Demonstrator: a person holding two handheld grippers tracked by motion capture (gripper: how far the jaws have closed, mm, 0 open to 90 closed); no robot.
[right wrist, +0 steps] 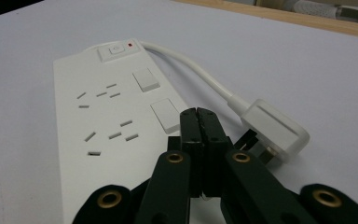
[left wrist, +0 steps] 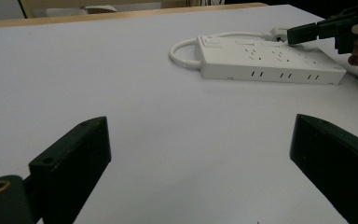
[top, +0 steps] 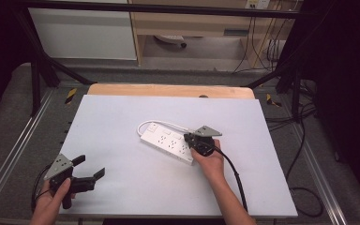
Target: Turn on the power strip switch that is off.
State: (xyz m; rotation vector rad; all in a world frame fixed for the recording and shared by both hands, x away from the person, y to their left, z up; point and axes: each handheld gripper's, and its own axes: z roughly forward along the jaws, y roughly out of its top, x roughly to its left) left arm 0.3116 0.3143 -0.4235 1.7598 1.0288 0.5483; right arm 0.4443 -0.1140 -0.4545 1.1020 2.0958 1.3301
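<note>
White power strip lies mid-desk, its cord looped back so the plug rests beside it. Right claw is pressed together, empty, tips over the strip's edge next to the plug. Left claw is held wide apart, well clear. Right claw should be opened before the plug is gripped, squarely across its body.

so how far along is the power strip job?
Early. Nothing looks finished: the plug lies loose on the table beside the power strip, in no socket. In hand: the right gripper, jaws shut and empty, sits over the strip beside the plug. The left gripper waits open near the table's edge. Left, probably: grasping the plug and seating it.
</note>
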